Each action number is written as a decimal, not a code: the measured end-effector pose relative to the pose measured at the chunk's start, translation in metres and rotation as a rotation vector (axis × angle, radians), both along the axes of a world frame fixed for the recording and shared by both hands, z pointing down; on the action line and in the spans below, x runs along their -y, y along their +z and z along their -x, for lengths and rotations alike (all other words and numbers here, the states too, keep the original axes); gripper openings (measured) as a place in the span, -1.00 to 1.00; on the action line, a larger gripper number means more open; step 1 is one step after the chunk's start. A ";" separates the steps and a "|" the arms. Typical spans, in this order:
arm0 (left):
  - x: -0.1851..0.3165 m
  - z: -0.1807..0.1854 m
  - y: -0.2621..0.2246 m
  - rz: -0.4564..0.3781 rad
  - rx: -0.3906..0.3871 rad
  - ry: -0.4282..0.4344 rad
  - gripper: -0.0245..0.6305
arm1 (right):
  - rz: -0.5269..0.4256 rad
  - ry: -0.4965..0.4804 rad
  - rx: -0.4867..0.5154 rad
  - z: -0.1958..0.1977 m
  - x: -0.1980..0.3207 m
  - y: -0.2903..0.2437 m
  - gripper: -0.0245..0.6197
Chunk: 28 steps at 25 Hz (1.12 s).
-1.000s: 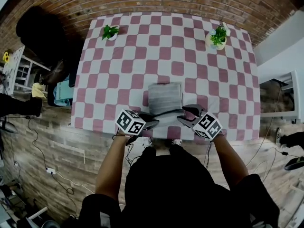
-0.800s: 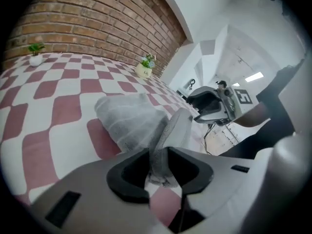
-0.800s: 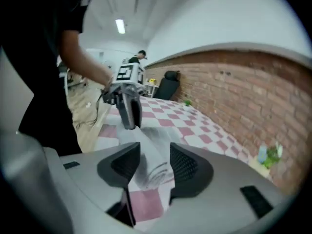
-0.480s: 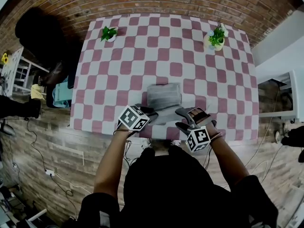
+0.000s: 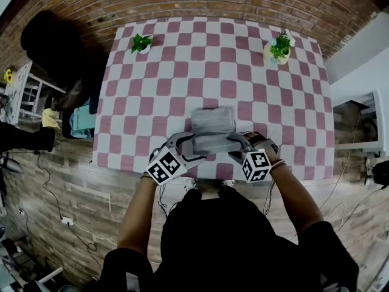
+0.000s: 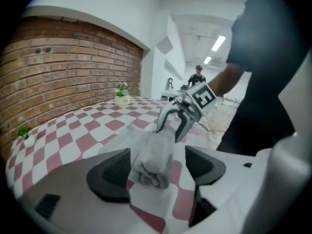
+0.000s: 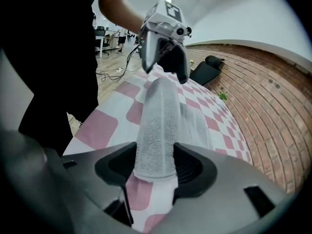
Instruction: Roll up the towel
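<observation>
A grey towel [image 5: 211, 120] lies on the checked tablecloth [image 5: 182, 72] near the front edge, and its near part is wound into a roll [image 5: 210, 145]. My left gripper [image 5: 185, 146] is at the roll's left end. Its jaws have just been opening, and the roll end [image 6: 153, 162] sits between them, leaning on one pad with a gap to the other. My right gripper [image 5: 236, 142] is at the right end. Its jaws have just closed slightly, and both pads press on the roll [image 7: 158, 130]. Each gripper view shows the other gripper at the roll's far end.
Two small potted plants [image 5: 141, 41] [image 5: 279, 46] stand at the table's far corners. The table's front edge runs just under the grippers. A dark chair [image 5: 51, 41] and a blue bin [image 5: 79, 121] are left of the table. A brick wall lies beyond.
Both grippers have rolled about their own axes and now sit at the two ends of the roll. The left one rose and its jaws widened. The right one sank a little.
</observation>
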State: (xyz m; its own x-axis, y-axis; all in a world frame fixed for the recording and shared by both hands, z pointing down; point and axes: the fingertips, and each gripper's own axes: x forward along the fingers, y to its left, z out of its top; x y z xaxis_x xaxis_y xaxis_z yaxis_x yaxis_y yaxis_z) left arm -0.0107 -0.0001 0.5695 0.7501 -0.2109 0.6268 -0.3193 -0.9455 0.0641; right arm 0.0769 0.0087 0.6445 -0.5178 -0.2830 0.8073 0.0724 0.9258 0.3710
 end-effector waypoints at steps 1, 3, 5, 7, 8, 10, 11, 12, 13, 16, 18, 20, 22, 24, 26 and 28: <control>-0.007 0.000 0.006 -0.031 0.052 0.053 0.17 | 0.021 0.003 0.006 0.000 0.001 -0.001 -0.20; -0.012 0.000 0.024 -0.140 0.191 0.135 0.24 | 0.050 0.002 0.014 0.000 0.003 -0.002 -0.23; -0.006 0.000 0.039 -0.269 0.313 0.175 0.21 | 0.076 0.003 0.026 0.000 0.005 -0.003 -0.25; 0.001 0.002 0.047 -0.346 0.389 0.205 0.00 | 0.115 0.014 0.042 0.001 0.005 -0.004 -0.28; 0.001 0.002 0.050 -0.354 0.408 0.221 -0.04 | 0.141 0.027 0.052 0.001 0.005 -0.005 -0.30; -0.003 0.002 0.053 -0.332 0.418 0.242 -0.14 | 0.188 0.057 0.073 0.000 0.005 -0.008 -0.32; -0.007 0.003 0.054 -0.309 0.413 0.245 -0.20 | 0.209 0.067 0.082 0.000 0.003 -0.009 -0.32; -0.011 0.004 0.055 -0.279 0.403 0.245 -0.24 | 0.233 0.074 0.090 0.000 0.000 -0.010 -0.33; -0.017 0.005 0.055 -0.243 0.390 0.246 -0.26 | 0.264 0.076 0.096 0.000 -0.005 -0.011 -0.33; -0.039 0.006 0.055 -0.101 0.330 0.266 -0.27 | 0.423 0.076 0.119 0.001 -0.028 -0.015 -0.34; -0.057 0.005 0.054 0.025 0.279 0.290 -0.27 | 0.570 0.073 0.156 0.001 -0.048 -0.017 -0.34; -0.068 0.005 0.054 0.152 0.223 0.286 -0.27 | 0.698 0.088 0.215 0.001 -0.062 -0.019 -0.33; -0.067 0.007 0.057 0.261 0.165 0.237 -0.27 | 0.732 0.134 0.287 0.000 -0.057 -0.023 -0.31; -0.058 0.009 0.058 0.352 0.108 0.159 -0.26 | 0.641 0.200 0.364 -0.003 -0.038 -0.031 -0.23; -0.045 0.010 0.056 0.428 0.052 0.063 -0.25 | 0.471 0.259 0.428 -0.010 -0.019 -0.043 -0.08; -0.032 0.011 0.055 0.487 0.003 -0.031 -0.26 | 0.269 0.274 0.447 -0.017 -0.010 -0.059 -0.07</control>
